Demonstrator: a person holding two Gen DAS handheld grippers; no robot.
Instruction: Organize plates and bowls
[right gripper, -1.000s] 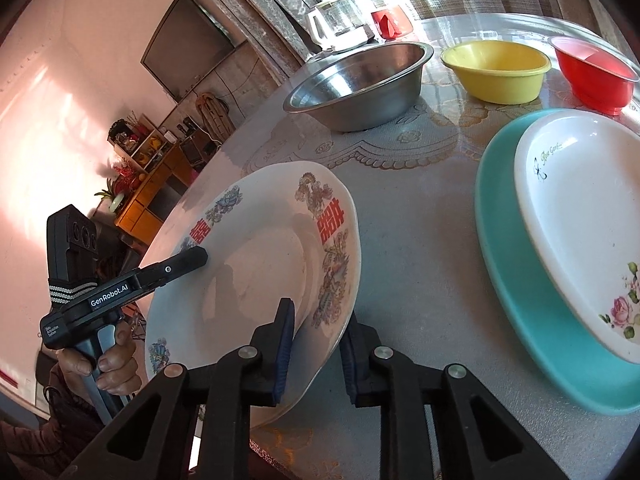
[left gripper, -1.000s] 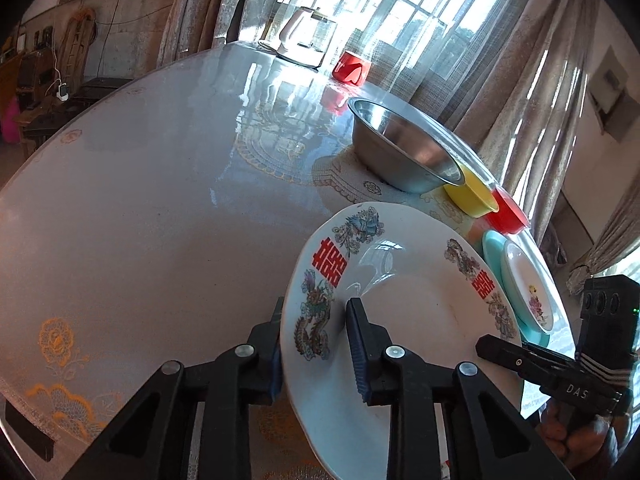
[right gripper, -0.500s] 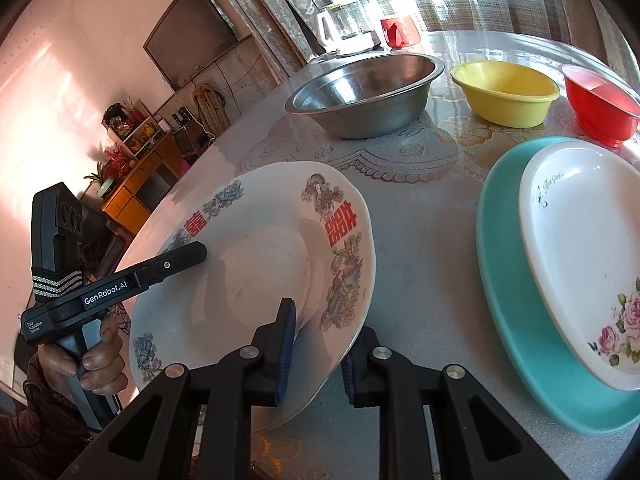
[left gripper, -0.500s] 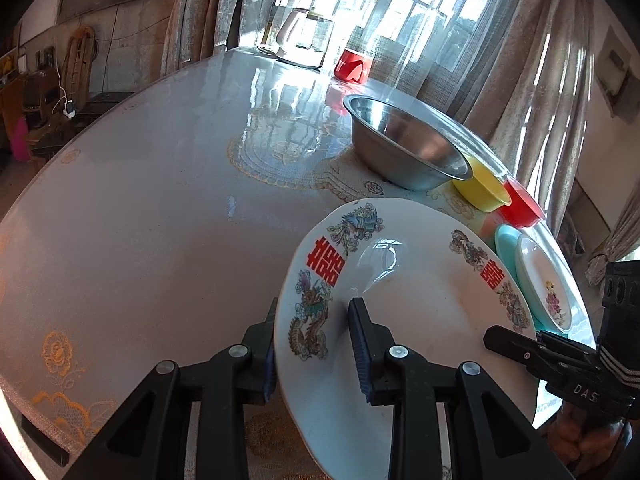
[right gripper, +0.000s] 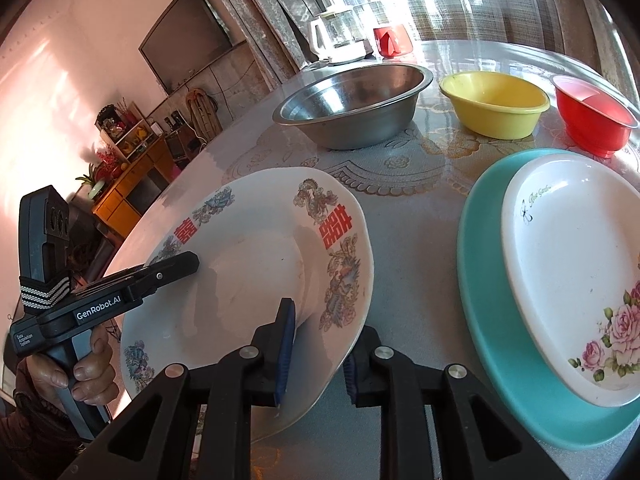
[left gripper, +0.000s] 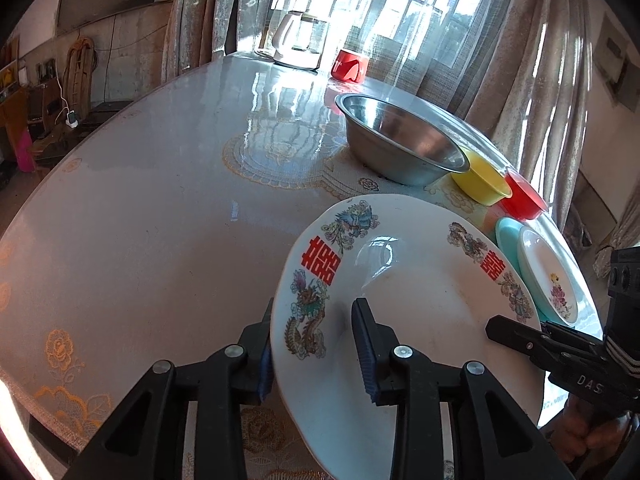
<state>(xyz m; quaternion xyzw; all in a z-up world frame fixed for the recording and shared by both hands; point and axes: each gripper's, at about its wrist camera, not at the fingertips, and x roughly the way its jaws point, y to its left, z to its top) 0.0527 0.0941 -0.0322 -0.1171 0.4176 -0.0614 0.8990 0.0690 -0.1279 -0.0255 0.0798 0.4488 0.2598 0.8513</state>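
Note:
A large white plate with red characters and dragon prints (left gripper: 420, 300) (right gripper: 248, 264) is held above the table by both grippers. My left gripper (left gripper: 316, 344) is shut on its left rim. My right gripper (right gripper: 318, 354) is shut on its opposite rim. A white rose plate (right gripper: 572, 280) lies on a teal plate (right gripper: 480, 280) to the right; both also show in the left wrist view, the white one (left gripper: 548, 276) on the teal one (left gripper: 505, 230). A steel bowl (right gripper: 352, 104) (left gripper: 400, 144), a yellow bowl (right gripper: 492, 104) (left gripper: 482, 180) and a red bowl (right gripper: 592, 116) (left gripper: 524, 198) stand in a row behind.
The round table (left gripper: 140, 220) has a glossy patterned cover. A white kettle (left gripper: 296, 46) and a red cup (left gripper: 351, 65) stand at its far edge by the curtained window. A TV (right gripper: 186, 40) and shelves are off to the left.
The big plate has been lifted and carried a little nearer to me and toward the teal plate, with both grippers still clamped on its rims. The bowls have not moved.

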